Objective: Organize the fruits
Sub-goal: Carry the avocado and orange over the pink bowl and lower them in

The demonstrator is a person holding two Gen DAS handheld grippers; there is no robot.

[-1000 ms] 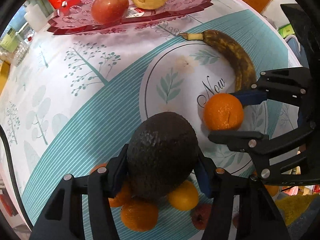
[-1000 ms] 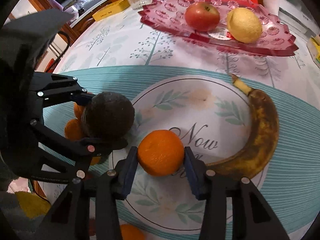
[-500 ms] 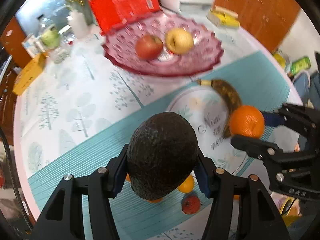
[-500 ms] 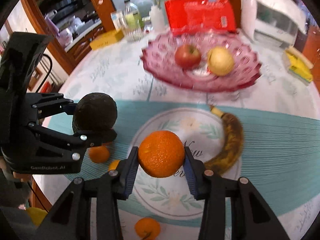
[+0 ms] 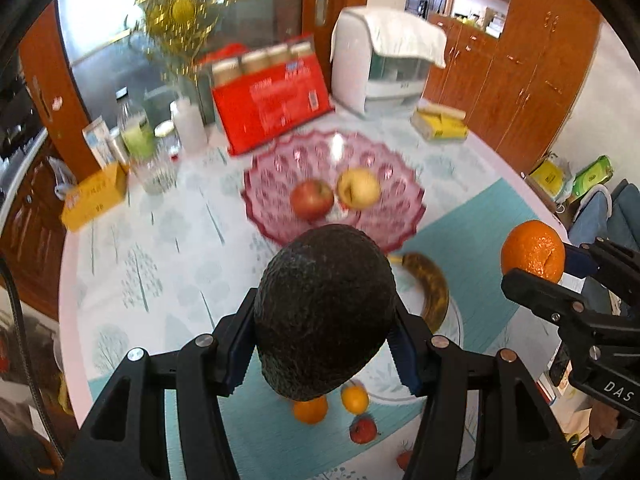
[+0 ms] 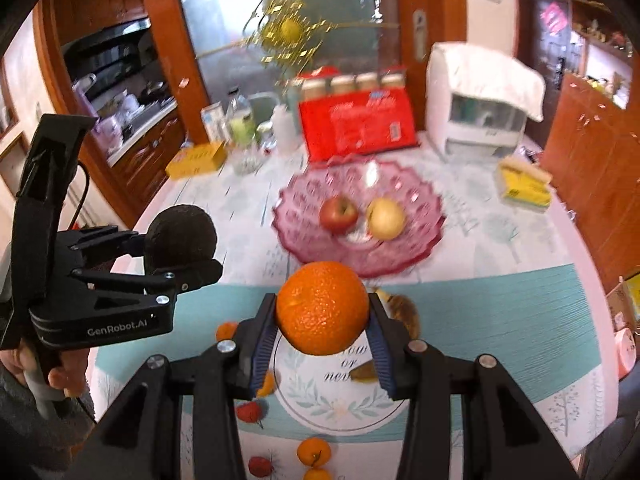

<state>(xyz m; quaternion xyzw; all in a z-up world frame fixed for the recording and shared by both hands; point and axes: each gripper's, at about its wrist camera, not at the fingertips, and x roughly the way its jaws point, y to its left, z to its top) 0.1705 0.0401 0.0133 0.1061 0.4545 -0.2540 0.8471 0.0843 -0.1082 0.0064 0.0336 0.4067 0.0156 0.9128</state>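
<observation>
My left gripper (image 5: 324, 338) is shut on a dark avocado (image 5: 325, 312) and holds it high above the table; it also shows in the right wrist view (image 6: 180, 236). My right gripper (image 6: 322, 322) is shut on an orange (image 6: 322, 307), also lifted, seen at the right in the left wrist view (image 5: 533, 251). A pink glass fruit bowl (image 5: 400, 184) ahead holds a red apple (image 5: 311, 200) and a yellow pear (image 5: 358, 189). A brown banana (image 5: 430, 284) lies on the mat below.
Small oranges (image 5: 310, 409) and red fruits (image 5: 363, 430) lie near the table's front edge. A red box (image 5: 272, 100), a white appliance (image 5: 384, 60), bottles, a jar (image 5: 154, 174) and yellow boxes (image 5: 94, 196) stand behind the bowl.
Both grippers have risen well above the table with the avocado and the orange still held. The views now tilt up and take in the bowl and the room beyond.
</observation>
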